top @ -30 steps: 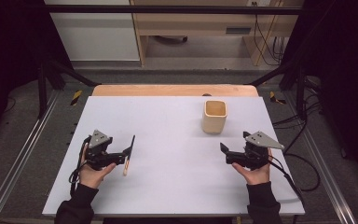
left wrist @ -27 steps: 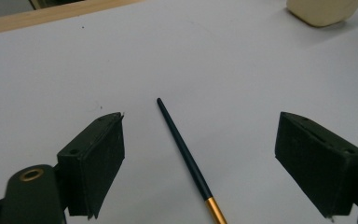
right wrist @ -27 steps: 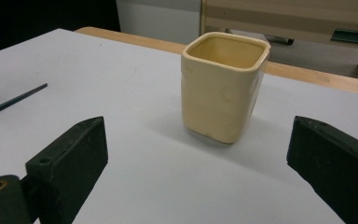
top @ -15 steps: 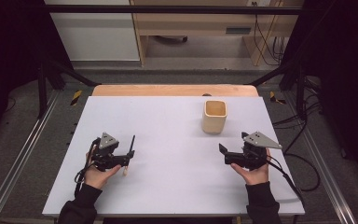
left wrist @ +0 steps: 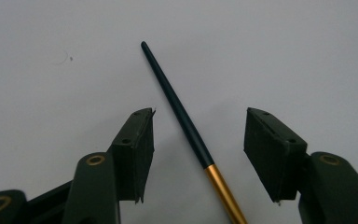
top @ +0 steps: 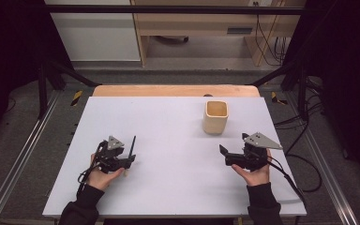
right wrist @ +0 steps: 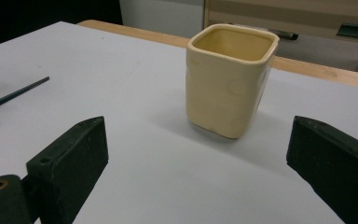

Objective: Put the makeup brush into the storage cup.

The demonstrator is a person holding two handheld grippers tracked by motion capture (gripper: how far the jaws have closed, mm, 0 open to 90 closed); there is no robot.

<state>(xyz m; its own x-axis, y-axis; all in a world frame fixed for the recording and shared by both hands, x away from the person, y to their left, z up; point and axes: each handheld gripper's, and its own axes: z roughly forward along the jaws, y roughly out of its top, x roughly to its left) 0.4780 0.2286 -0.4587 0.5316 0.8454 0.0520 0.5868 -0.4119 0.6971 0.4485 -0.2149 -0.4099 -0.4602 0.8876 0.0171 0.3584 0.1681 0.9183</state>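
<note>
Closing on the paintbrush (left wrist: 182,112), the left gripper (left wrist: 198,144) has its jaws about half shut, either side of the handle without touching; it should pinch squarely above the gold ferrule. The brush lies at the table's (top: 168,117) seven o'clock. The right gripper (right wrist: 196,163) waits wide open and empty before the cup (right wrist: 230,77).

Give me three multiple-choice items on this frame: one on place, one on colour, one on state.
1. Where does the paintbrush lie?
A. in the cup
B. on the table between the left hand-held gripper's jaws
C. on the floor
2. What colour is the cup?
A. cream
B. blue
C. black
3. How is the left hand-held gripper?
A. clamped on the cup
B. shut, nothing in it
C. open, pads clear of the brush

B: the left gripper view shows the brush flat on the white table between the jaws. A: cream in the high view. C: gaps show either side of the handle; the jaws have just been closing.
</note>
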